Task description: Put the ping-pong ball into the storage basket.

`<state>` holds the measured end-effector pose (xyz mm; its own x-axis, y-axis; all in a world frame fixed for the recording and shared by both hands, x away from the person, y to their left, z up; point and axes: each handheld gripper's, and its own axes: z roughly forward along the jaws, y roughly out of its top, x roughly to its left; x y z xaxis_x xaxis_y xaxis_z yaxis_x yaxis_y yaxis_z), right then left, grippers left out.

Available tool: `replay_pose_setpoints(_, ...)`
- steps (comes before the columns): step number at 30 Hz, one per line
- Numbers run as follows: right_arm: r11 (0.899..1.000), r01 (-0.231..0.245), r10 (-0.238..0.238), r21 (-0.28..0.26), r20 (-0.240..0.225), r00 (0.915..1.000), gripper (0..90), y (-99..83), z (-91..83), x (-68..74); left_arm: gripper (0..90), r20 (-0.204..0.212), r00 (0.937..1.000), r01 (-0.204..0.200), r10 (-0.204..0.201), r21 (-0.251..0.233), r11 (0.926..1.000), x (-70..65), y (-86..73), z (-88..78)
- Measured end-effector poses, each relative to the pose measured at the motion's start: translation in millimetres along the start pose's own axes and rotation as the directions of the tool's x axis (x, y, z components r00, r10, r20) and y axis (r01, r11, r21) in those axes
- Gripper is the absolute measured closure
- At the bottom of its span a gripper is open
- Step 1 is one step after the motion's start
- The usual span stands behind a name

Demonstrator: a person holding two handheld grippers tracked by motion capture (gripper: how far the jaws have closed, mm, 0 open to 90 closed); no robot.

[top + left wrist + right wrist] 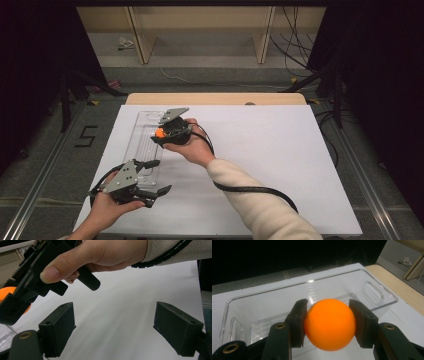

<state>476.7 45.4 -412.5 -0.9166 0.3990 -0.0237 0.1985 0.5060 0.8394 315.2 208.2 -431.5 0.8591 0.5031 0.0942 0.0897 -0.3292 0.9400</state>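
Your right gripper [329, 325] clamps the ball [330, 323] above the tray [377, 292].
Your right gripper view shows the tray's bare floor; your left gripper [113, 325] gapes wide over the white sheet [125, 302].

Readable marking found: one black digit "5" [86, 136], set directly on the grey floor [45, 150], to the left of the white table [300, 165] near its far left corner. Digit appeared taped or painted in straight strokes; which of the two could not be told. No other text, label, brand or sign legible elsewhere.
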Motion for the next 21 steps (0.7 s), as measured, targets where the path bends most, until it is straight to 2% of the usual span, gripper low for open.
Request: replay_pose_setpoints(21,1.0,0.01,-0.01,0.012,-0.009,0.9999,51.6,6.0,6.7,-0.5,16.8,0.0,1.0,-0.005,0.005,0.003,1.0,-0.1,-0.2,0.1)
